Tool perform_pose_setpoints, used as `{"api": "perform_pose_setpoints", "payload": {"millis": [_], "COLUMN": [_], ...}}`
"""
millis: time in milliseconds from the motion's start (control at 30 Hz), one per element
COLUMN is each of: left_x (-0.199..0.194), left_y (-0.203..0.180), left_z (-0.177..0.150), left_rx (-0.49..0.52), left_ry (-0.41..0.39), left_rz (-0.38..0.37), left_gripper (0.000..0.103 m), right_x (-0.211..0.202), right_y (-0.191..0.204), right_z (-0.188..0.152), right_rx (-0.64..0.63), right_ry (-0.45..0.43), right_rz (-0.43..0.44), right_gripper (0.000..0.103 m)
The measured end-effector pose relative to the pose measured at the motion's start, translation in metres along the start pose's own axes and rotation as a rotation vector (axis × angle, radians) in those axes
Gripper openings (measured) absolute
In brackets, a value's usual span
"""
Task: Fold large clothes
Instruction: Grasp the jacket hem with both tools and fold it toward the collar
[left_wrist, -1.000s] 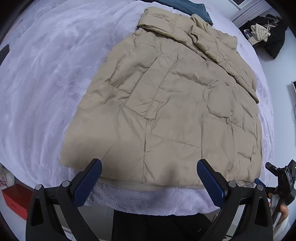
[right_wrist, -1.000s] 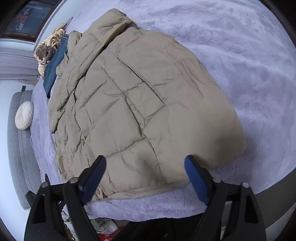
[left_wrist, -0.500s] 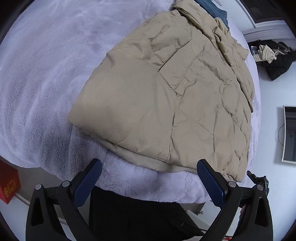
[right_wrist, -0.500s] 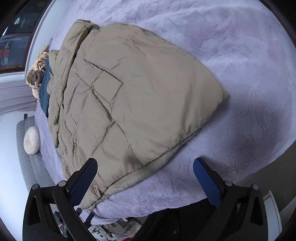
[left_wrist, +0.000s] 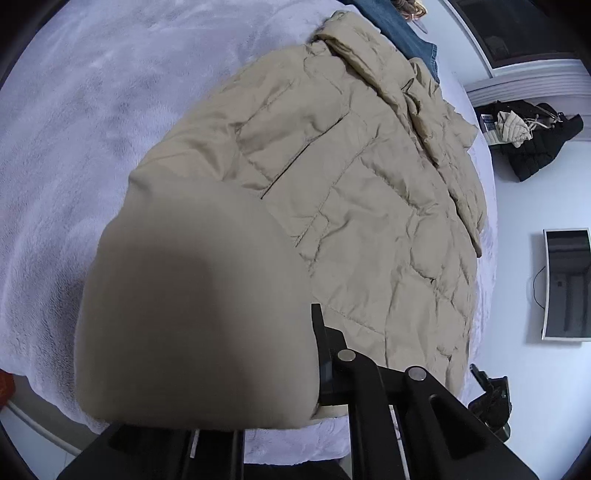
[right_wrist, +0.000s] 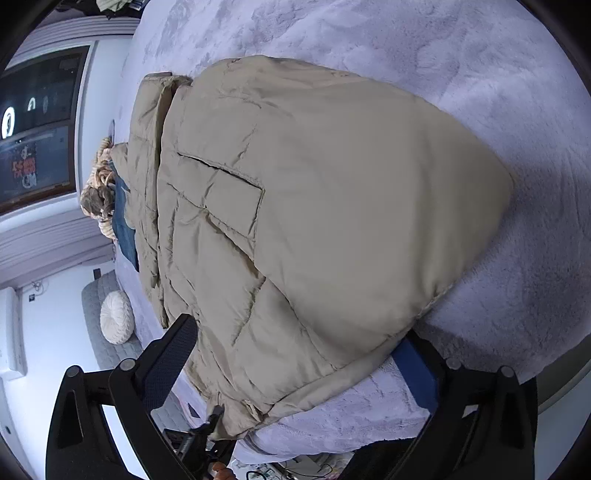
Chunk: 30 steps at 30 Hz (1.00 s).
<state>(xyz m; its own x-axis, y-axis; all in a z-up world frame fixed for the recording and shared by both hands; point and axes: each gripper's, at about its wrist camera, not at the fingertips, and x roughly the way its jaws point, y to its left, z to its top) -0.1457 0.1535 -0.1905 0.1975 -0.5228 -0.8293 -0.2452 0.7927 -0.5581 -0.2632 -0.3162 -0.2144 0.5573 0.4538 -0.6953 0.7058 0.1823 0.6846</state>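
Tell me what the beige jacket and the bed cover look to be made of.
Beige jacket: thin woven synthetic, probably nylon or polyester, over puffy filling; stitched quilt lines, crinkles and a slight sheen suggest this. Bed cover: plush fleece or faux fur, matte, with a brushed, mottled nap.

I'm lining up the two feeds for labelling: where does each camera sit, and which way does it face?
Left wrist: on the left gripper, looking down along the tan padded jacket from its hem corner; one black finger shows, jacket bunched over the rest.
Right wrist: on the right gripper, facing the hem's other corner; both blue-padded fingers straddle it.
Shared: the jacket, lilac fleece blanket, blue jeans beyond the collar.
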Motion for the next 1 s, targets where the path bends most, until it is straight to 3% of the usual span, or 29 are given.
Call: {"api": "perform_pose_setpoints", "payload": {"millis": [33,67,100,133,367,567,800,1000], "left_x": [-0.006,-0.012,-0.017,-0.023,-0.073,-0.109,-0.116,-0.085], "left_y": [-0.001,-0.004,-0.006,-0.010,-0.052,-0.102,-0.175,-0.224], "left_z": [0.001,0.002,0.003,0.005,0.024,0.059,0.128,0.204], "left_rx": [0.010,0.024,0.036,0.049,0.205,0.305,0.383,0.392], "left_ry": [-0.014,-0.030,-0.040,-0.050,-0.152,-0.274,-0.404,-0.472], "left_rz": [-0.006,-0.006,-0.006,-0.008,-0.028,-0.055,-0.018,0.073], "left_gripper": [0.013,0.013,0.013,0.013,0.013,0.013,0.013,0.013], "right_x": [0.001,0.003,0.003,0.003,-0.019,-0.039,-0.045,-0.007], "right_y": [-0.001,-0.001,-0.001,0.001,0.057,0.134,0.248,0.340], "right_z": [0.000,-0.001,-0.001,-0.002,-0.006,0.009,0.052,0.116], "right_rx": [0.008,0.011,0.006,-0.009,-0.259,-0.457,-0.690,-0.836], "right_ry": [0.007,0.015,0.017,0.012,-0.041,-0.111,-0.163,-0.150], "right_rz": [0.009,0.010,0.005,-0.017,-0.113,-0.111,-0.104,-0.121], "right_gripper": [0.070,0.050,0.023,0.012,0.007,0.007,0.007,0.006]}}
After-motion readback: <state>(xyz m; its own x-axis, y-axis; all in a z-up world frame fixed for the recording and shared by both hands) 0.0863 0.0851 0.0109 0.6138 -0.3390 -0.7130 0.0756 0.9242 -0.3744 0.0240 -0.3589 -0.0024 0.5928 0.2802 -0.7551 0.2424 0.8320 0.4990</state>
